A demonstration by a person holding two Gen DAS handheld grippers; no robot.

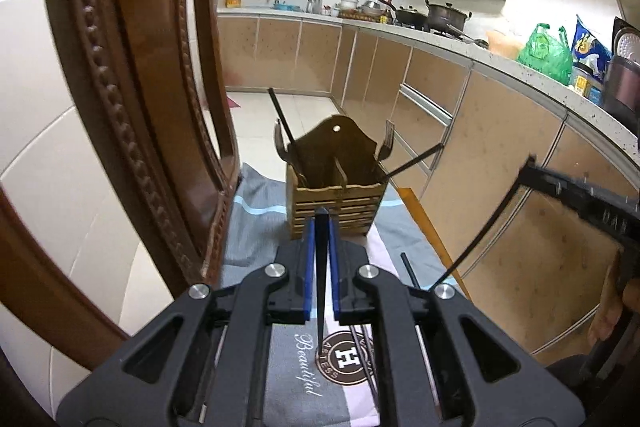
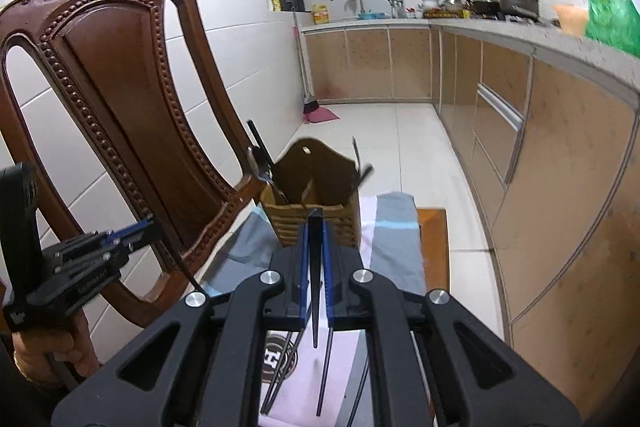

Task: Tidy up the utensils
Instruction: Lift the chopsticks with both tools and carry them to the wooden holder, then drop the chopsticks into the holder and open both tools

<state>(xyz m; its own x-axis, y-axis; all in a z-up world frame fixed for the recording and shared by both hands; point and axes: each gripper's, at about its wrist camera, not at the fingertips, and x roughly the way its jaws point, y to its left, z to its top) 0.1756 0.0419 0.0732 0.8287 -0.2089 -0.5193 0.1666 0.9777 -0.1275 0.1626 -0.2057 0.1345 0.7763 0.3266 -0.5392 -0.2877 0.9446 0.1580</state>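
Here the wooden utensil holder (image 1: 337, 203) stands upright on a striped cloth (image 1: 256, 195) spread over a seat, straight ahead of both grippers. Its tall back panel has a small hanging hole, and a divider splits it into compartments. On its left side a dark spoon (image 1: 280, 147) and a black chopstick (image 1: 282, 123) lean outward; on its right side a fork (image 1: 387, 143) stands with another black chopstick (image 1: 416, 159) slanting out over the rim. How deep these sit inside the holder is hidden by its front wall. The left gripper (image 1: 320, 227) has its blue-padded jaws clenched on a black chopstick (image 1: 321, 275), whose tapered end points back toward the camera. The right gripper (image 2: 316, 231) likewise has its jaws pinched tight on a black chopstick (image 2: 315, 279) with the same tapered end trailing behind. Below each gripper, loose chopsticks (image 2: 326, 371) lie on the cloth across a round printed logo (image 1: 348, 355), partly covered by the gripper bodies, so their number is hard to tell. A carved wooden chair back (image 2: 120, 99) rises at the left. Beyond, a kitchen counter (image 1: 460, 45) carries pots and a green bag (image 1: 546, 53), blurred in the right view.
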